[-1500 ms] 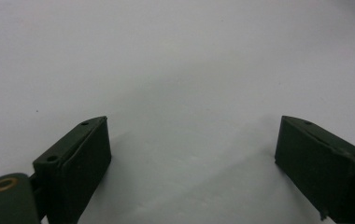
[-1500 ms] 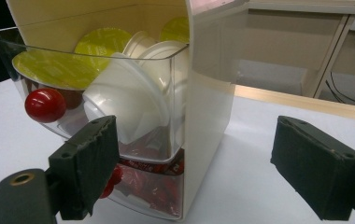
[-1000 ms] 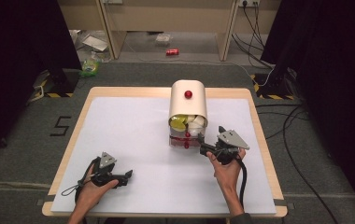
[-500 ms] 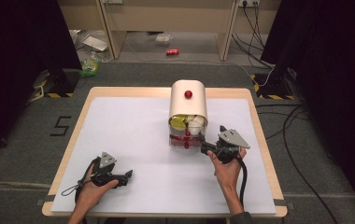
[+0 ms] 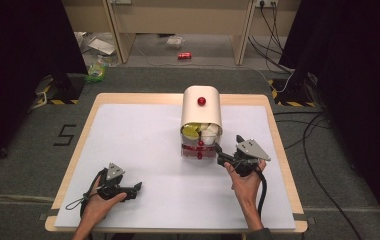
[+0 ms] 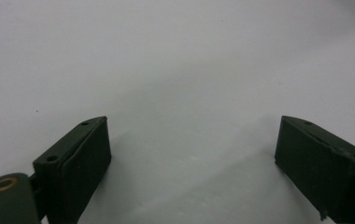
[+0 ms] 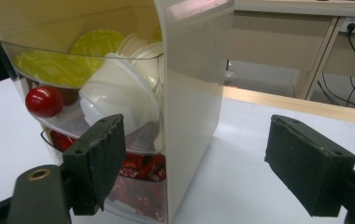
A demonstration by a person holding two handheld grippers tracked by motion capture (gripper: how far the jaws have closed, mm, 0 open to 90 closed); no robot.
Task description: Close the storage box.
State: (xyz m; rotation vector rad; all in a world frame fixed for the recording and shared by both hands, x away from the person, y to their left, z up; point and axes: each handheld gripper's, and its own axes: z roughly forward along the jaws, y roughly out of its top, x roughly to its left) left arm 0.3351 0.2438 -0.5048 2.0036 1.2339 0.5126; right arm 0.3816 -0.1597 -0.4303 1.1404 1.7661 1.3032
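High view: the white surface (image 5: 143, 150) carries a cream capsule dispenser (image 5: 201, 111) at centre, standing upright, its clear drawers facing the person. The right gripper (image 5: 223, 156) sits just beside its front corner, fingers spread and just been closing, nothing pinched. The left gripper (image 5: 134, 189) rests well apart, fingers spread.

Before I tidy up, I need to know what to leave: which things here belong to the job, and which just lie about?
In use:
- capsule dispenser
- its clear drawers
- right tongs

Lying about:
- red can
- green packet
- floor cables
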